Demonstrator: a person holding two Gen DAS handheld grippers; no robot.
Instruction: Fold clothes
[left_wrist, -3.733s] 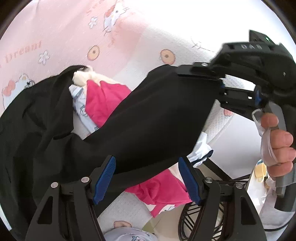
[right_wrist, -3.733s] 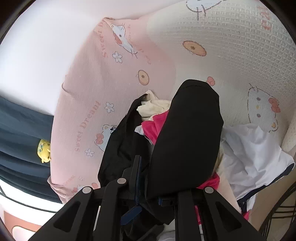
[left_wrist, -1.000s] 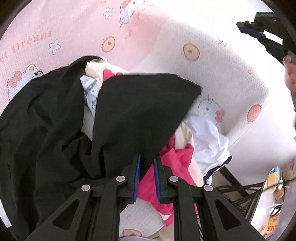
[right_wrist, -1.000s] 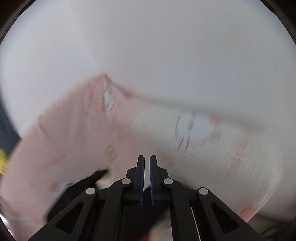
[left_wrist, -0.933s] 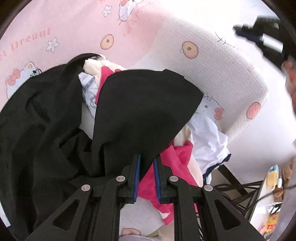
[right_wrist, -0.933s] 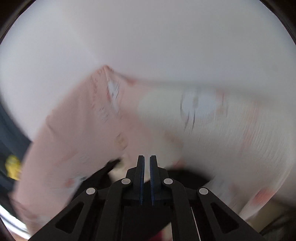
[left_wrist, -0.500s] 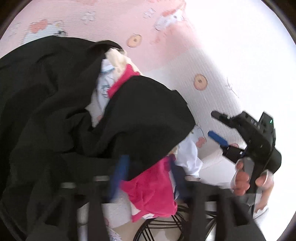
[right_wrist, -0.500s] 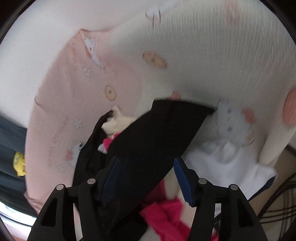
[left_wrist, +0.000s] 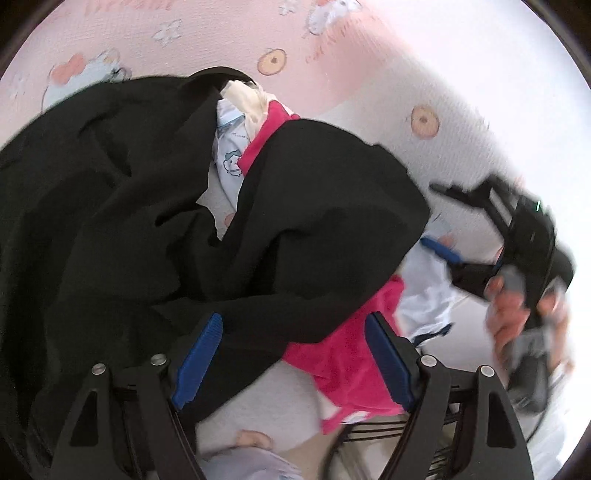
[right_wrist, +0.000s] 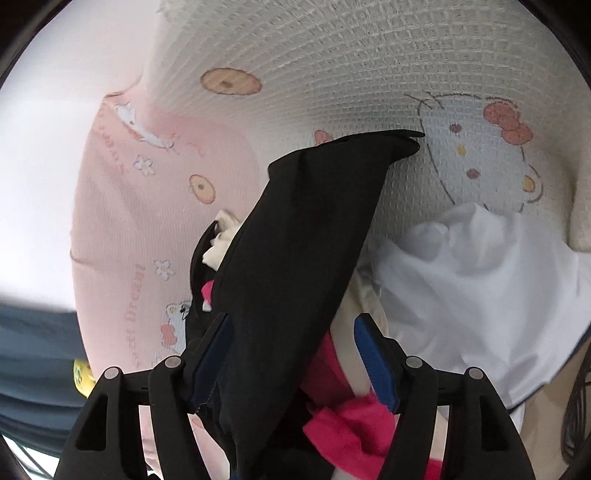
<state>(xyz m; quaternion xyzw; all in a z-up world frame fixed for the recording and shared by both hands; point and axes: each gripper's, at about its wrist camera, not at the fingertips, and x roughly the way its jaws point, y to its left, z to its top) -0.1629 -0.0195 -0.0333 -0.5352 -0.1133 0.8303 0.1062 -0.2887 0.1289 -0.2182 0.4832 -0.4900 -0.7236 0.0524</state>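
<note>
In the left wrist view, on a pink-and-cream cartoon-print blanket (left_wrist: 332, 55): black garment (left_wrist: 314, 229), matte, crumpled, heaped over a mixed pile. Left gripper (left_wrist: 291, 354) spread wide, blue pads over the black hem, clamping nothing. Beneath: pink garment (left_wrist: 343, 354), pale printed garment (left_wrist: 229, 158), cream cloth (left_wrist: 247, 98), white garment (left_wrist: 424, 299). Lower edge of the pile cut off by the gripper body. At right, blurred: right gripper (left_wrist: 443, 221), jaws apart, held by a hand (left_wrist: 517, 314).

In the right wrist view: black garment (right_wrist: 295, 251) as a long tapering fold, tip touching the blanket (right_wrist: 332, 66). Right gripper (right_wrist: 291, 362) wide, straddling the fold, no grip visible. White garment (right_wrist: 472, 288) at right; pink garment (right_wrist: 351, 428) below, part hidden.
</note>
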